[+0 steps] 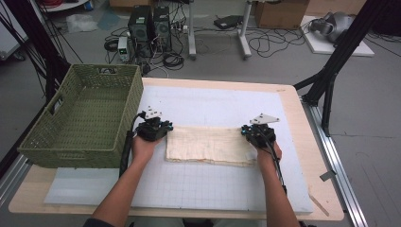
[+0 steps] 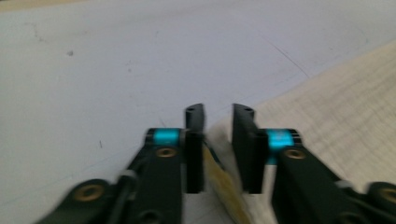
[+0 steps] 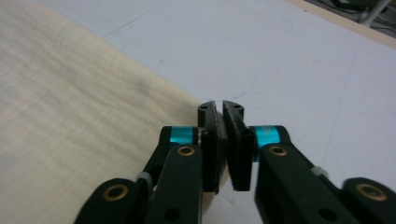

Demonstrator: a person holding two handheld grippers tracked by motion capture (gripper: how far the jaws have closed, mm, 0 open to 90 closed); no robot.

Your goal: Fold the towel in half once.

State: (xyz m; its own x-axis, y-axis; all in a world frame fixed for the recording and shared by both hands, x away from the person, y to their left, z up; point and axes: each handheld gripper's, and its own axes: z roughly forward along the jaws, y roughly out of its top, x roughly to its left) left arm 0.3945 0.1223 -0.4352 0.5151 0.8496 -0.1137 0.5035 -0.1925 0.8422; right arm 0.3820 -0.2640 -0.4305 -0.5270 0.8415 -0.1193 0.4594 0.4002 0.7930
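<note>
A folded cream cloth (image 1: 208, 145) lies on the counter (image 1: 293, 101). The left gripper (image 2: 218, 122) has its fingers apart around 1 edge; the right gripper (image 3: 220, 116) looks clamped on the other. Folding seems underway; next, the left must close.

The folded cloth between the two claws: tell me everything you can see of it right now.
The cloth is cream, with a coarse woven look, folded into a long flat rectangle lying on the white mat to the right of the green basket. The left claw straddles its left edge, jaws apart. The right claw is closed on its right edge.
</note>
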